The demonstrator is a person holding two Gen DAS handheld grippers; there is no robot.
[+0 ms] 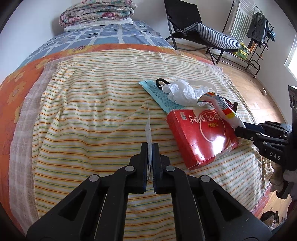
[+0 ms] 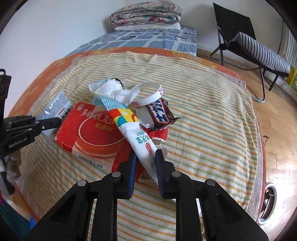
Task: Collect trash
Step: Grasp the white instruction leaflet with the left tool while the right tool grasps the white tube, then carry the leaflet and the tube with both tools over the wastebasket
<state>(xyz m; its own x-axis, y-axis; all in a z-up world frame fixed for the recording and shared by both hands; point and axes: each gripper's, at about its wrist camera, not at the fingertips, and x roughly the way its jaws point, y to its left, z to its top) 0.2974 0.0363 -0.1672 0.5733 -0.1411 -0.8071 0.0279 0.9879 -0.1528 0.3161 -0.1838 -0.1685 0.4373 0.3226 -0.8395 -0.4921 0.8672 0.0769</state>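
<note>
While lying on the striped towel: the trash is sitting in one loose heap toward the near right part of the bed.
Red box (image 2: 96,133): flattened cardboard with white Chinese print, a circle motif and a barcode on its near edge; it is lying at the bottom of the heap, its right end torn.
White tube wrapper (image 2: 137,137): a long crinkled sleeve, white with blue characters and a red logo low down, yellow, teal and orange blocks higher up; it is lying aslant across the red box.
Chocolate bar wrapper (image 2: 160,114): dark brown with bold white lettering, torn open, resting against the far right of the box.
Crumpled tissue (image 2: 113,89): white, bunched, sitting at the far end of the heap, with a white paper ring (image 2: 152,92) just beside it.
Pale blue packet (image 1: 159,94): flat, printed with small text, sticking out from under the tissue.
Thin packet (image 2: 57,107): grey-blue and flat, showing edge-on in the left wrist view.
Left hand-held gripper (image 1: 150,146): its fingers are pressing together on the thin packet, just left of the red box.
Right hand-held gripper (image 2: 145,155): its fingers are pinching the lower end of the white tube wrapper.
Striped towel (image 1: 92,111): cream with thin orange and green lines, covering an orange flowered sheet (image 1: 16,89).
Beyond: folded quilts (image 2: 144,14) are sitting at the far end of the bed; a black folding chair (image 2: 241,37) is standing on the wooden floor.
</note>
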